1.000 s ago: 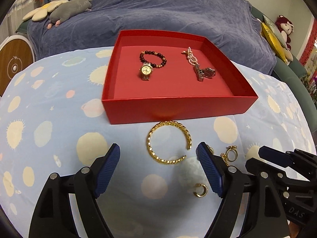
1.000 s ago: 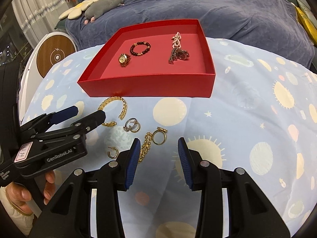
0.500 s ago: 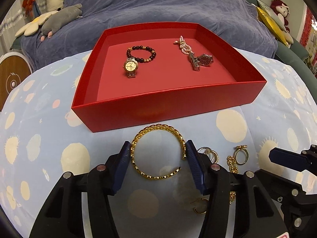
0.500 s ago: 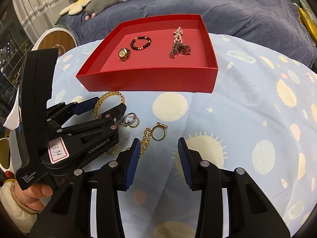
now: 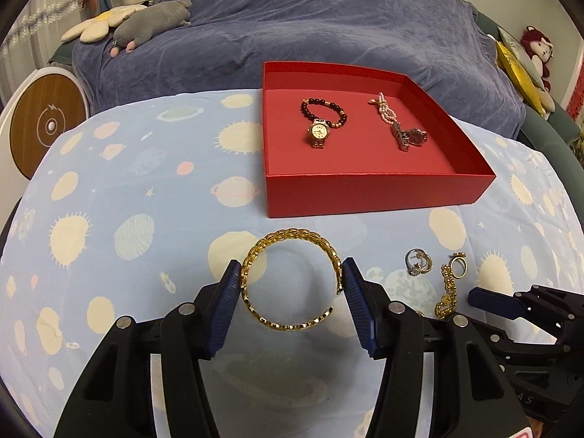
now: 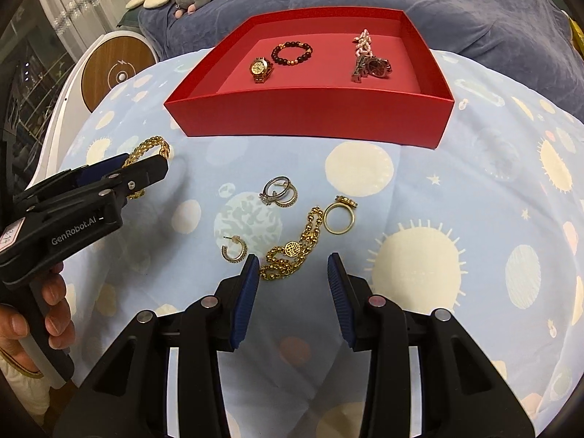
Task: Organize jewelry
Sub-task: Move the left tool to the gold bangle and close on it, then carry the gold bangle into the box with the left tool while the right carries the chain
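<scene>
A gold chain-link bangle (image 5: 295, 235) hangs between the blue pads of my left gripper (image 5: 292, 284), which is shut on it from both sides, short of the red box (image 5: 365, 195). The right wrist view shows the same bangle (image 6: 151, 145) in the left gripper (image 6: 142, 171). My right gripper (image 6: 294, 277) stands open just above a gold bead chain (image 6: 295, 250), touching nothing. Near it lie a gold ring (image 6: 339, 217), a pair of silver and gold rings (image 6: 279, 191) and a hoop earring (image 6: 233, 252). Inside the box are a gold watch (image 5: 319, 132), a dark bead bracelet (image 5: 323, 104), a pearl bracelet (image 5: 385, 107) and a dark watch (image 5: 414, 135).
All of this lies on a light blue cloth with suns and planets (image 6: 474, 219). Behind the box is a blue-covered sofa (image 5: 328, 18) with plush toys (image 5: 146, 22). A round wood-faced white device (image 5: 47, 124) stands at the left. A hand (image 6: 33, 314) holds the left gripper.
The left jaws went from wide open to shut on the bangle, and the gripper then drew back and left with it. The right gripper has hardly moved.
</scene>
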The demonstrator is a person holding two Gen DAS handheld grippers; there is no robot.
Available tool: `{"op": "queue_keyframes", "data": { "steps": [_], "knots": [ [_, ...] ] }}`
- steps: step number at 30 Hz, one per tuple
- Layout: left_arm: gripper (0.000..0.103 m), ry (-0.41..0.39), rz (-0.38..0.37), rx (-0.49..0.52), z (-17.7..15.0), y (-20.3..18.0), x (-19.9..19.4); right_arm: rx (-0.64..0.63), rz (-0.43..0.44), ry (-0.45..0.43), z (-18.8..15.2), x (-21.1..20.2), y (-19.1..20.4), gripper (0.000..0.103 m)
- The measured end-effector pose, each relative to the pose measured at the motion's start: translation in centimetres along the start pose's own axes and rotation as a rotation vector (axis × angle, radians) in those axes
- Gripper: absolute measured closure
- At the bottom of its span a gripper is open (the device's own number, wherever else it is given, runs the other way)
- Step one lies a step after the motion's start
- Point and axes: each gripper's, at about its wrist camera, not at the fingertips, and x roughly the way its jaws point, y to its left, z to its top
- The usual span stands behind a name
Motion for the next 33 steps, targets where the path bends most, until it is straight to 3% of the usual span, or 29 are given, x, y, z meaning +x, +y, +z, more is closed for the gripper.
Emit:
{"op": "queue_keyframes", "data": {
  "steps": [8,13,20,33],
  "knots": [
    [0.049,-0.006,-0.012,0.005,0.1,-0.5,-0.5,-0.039,-0.021,-0.010,0.2,0.8,0.7,0.071],
    [0.049,0.002,-0.015,0.000,0.1,-0.4,-0.4,-0.069,-0.071,-0.022,0.2,1.0,0.6,0.086],
    [0.049,0.011,-0.023,0.001,0.1,-0.4,-0.2,-0.043,-0.050,-0.004,0.5,0.8,-0.2,0.099],
    [0.049,-0.002,-0.031,-0.007,0.3,-0.2,-0.7,0.012,-0.009,-0.105,1.7,-3.7,-1.9,0.100]
  ]
}}
